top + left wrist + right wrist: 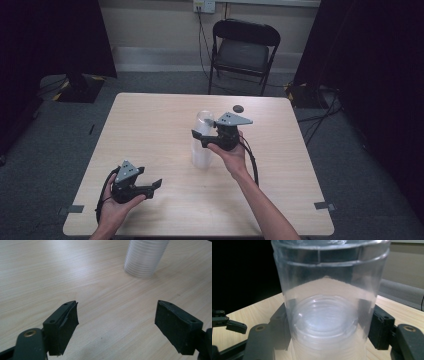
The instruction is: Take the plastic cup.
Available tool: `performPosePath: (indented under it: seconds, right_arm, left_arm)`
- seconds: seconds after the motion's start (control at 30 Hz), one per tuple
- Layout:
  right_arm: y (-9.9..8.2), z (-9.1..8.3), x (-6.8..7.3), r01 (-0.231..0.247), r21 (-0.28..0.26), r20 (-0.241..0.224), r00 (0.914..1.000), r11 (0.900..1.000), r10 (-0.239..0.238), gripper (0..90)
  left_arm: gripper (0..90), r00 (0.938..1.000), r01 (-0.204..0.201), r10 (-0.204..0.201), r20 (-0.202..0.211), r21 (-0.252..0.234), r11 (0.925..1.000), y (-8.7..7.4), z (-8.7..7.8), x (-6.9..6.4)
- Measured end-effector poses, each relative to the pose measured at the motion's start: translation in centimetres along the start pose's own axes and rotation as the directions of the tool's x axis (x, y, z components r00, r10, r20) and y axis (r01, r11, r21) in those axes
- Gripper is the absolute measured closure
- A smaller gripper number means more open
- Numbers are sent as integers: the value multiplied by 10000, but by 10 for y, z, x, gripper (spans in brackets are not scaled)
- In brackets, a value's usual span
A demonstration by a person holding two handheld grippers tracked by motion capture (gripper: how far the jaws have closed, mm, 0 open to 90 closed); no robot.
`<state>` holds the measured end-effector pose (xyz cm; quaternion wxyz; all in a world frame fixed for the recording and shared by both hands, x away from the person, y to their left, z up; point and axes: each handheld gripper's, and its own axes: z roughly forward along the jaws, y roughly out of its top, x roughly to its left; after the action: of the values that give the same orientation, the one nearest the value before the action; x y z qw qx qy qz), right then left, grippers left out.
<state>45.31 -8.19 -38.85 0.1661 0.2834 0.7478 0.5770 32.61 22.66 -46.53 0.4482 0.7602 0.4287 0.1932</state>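
Stack of clear cups (202,142) upright at frame centre; right gripper (206,135) jaws narrowed against the top cup's sides. Left gripper (150,186), lower left, jaws wide and empty.

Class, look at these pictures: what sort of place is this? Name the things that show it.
Probably a lab or studio set up for recording: a lone wooden table on grey carpet, black curtains at both sides, a folding chair against the wall, and cables on the floor.

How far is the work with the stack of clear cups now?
Done: the right claw has closed around the top clear cup of the cup stack. In hand: gripping that cup. Left: lifting it off; the left claw waits open over the table.
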Motion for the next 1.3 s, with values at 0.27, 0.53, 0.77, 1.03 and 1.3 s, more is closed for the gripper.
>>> performPosePath:
  seconds: [0.27, 0.53, 0.77, 1.03, 1.3]
  right_arm:
    - [8, 0, 0, 20, -170, -17, 10000, 9999, -21, 324]
    - [12, -2, 1, -83, -297, -23, 10000, 9995, 82, 324]
    - [20, -9, 1, -204, -554, -58, 9998, 9983, 201, 325]
    - [27, -15, 0, -315, -723, -119, 9995, 9969, 307, 329]
    - [31, -24, -2, -507, -929, -144, 9987, 9944, 495, 340]
  left_arm:
    - [188, 10000, -66, 66, 25, 49, 10000, 0, 0, 0]
    - [202, 10000, -69, 68, 36, 51, 10000, 0, 0, -1]
    - [189, 10000, -51, 51, 3, 176, 9998, 0, 1, 0]
    - [162, 10000, -29, 30, -58, 235, 9997, -1, 2, 0]
    - [159, 9999, -127, 129, -41, 266, 9996, 0, 3, -2]
